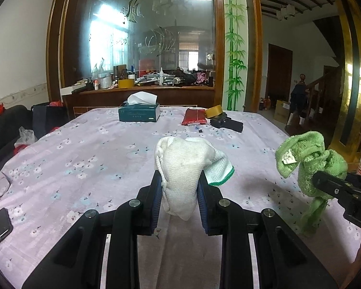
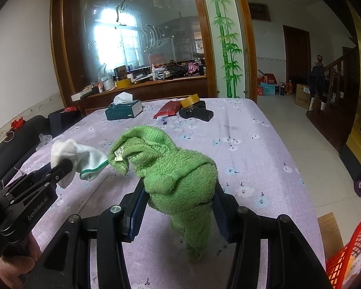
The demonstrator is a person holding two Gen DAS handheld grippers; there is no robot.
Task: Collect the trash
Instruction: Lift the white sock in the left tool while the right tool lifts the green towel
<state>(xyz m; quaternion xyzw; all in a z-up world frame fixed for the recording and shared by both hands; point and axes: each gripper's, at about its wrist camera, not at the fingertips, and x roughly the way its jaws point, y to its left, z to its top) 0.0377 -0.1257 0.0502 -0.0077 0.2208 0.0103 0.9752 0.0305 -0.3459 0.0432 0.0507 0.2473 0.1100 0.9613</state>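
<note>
The table (image 2: 252, 130), under its lilac flowered cloth, fills most of what I see, and I hold both my loads in the air above its near half. At the near right corner, below the table edge, sits a red mesh basket (image 2: 351, 248); I judge it the likely place for the trash, and the next move turns on it lying to the right of both claws. My right gripper (image 2: 178, 207) is clamped on a green cloth (image 2: 170, 168), whose long tail hangs straight down between the fingers, so this is the nearer hand to the basket. My left gripper (image 1: 179, 202) is closed tight on a white sock (image 1: 183, 166), bunched upright with its green-trimmed cuff pointing right; it sits left of the green cloth and apart from it. It would have to cross further. At the far end lie a tissue box (image 1: 139, 114) and a tape roll (image 1: 214, 110).
</note>
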